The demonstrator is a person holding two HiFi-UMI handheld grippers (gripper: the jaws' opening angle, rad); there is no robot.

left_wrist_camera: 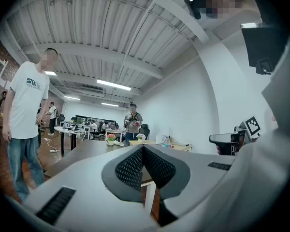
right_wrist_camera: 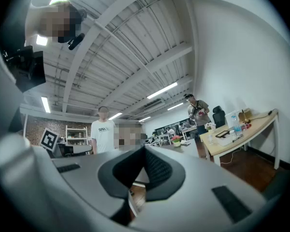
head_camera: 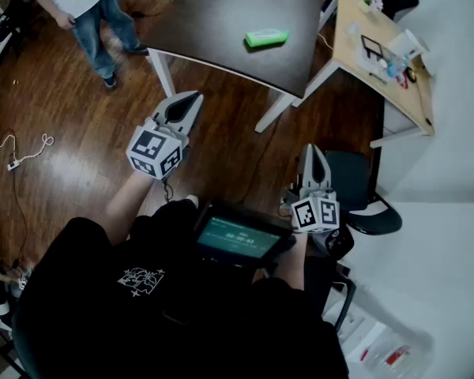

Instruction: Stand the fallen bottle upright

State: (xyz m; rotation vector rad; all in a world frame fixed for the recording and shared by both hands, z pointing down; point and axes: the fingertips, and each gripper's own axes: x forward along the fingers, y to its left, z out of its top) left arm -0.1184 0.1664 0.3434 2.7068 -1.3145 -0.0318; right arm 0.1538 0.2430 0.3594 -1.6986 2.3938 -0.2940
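Note:
A green bottle (head_camera: 266,37) lies on its side on the dark table (head_camera: 213,22) at the top of the head view. Both grippers are held in the air over the wooden floor, well short of the table. My left gripper (head_camera: 195,98) points toward the table's near edge, its jaws shut with nothing between them. My right gripper (head_camera: 313,148) hangs lower and to the right, also shut and empty. In the left gripper view the closed jaws (left_wrist_camera: 143,149) face the table top (left_wrist_camera: 87,151). In the right gripper view my right gripper (right_wrist_camera: 145,150) is shut too. Neither gripper view shows the bottle.
A person in a white shirt and jeans (head_camera: 91,10) stands left of the table. A light wooden desk (head_camera: 383,65) with clutter is at the right, with a black chair (head_camera: 355,184) below it. A cable (head_camera: 20,150) lies on the floor. White table legs (head_camera: 163,71) stand ahead.

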